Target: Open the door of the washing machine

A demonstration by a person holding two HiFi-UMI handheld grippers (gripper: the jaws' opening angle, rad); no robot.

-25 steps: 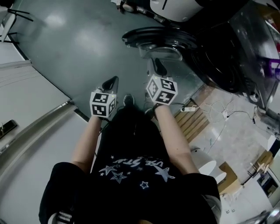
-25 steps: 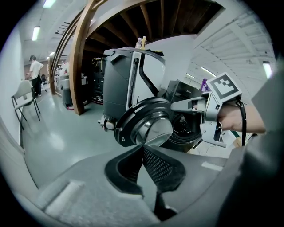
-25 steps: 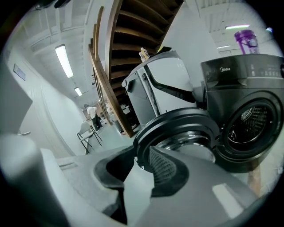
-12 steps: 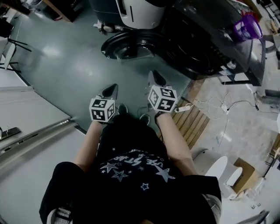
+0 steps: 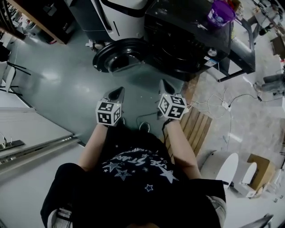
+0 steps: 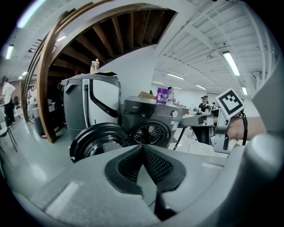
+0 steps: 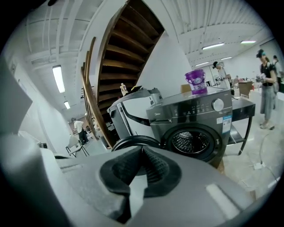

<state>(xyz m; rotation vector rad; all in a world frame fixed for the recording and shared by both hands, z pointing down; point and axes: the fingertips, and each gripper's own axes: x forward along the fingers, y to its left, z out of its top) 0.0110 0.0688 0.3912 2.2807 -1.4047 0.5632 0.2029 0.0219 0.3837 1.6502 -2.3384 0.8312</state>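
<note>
The dark washing machine [image 5: 187, 40] stands ahead, and its round door [image 5: 120, 55] hangs wide open to the left of the bare drum opening [image 7: 191, 142]. Both grippers hover over the floor, well short of the machine and touching nothing. My left gripper [image 5: 119, 90] is shut, its pads meeting at the tips [image 6: 142, 146] with nothing in them. My right gripper [image 5: 164, 83] is also shut; its jaws have just been closing on nothing [image 7: 142, 148]. In the left gripper view the door [image 6: 100, 142] shows left of the drum [image 6: 148, 133].
A purple tub [image 5: 221, 12] sits on top of the machine. A white and grey appliance [image 5: 120, 13] stands to the machine's left. A wooden pallet [image 5: 196, 129] and loose cables [image 5: 222, 104] lie at the right. A wooden staircase [image 7: 120, 57] rises behind. A person [image 7: 268, 88] stands far right.
Both grippers have drawn back from the open door and risen. The machine now appears farther off and more fully in view. The door has stayed open.
</note>
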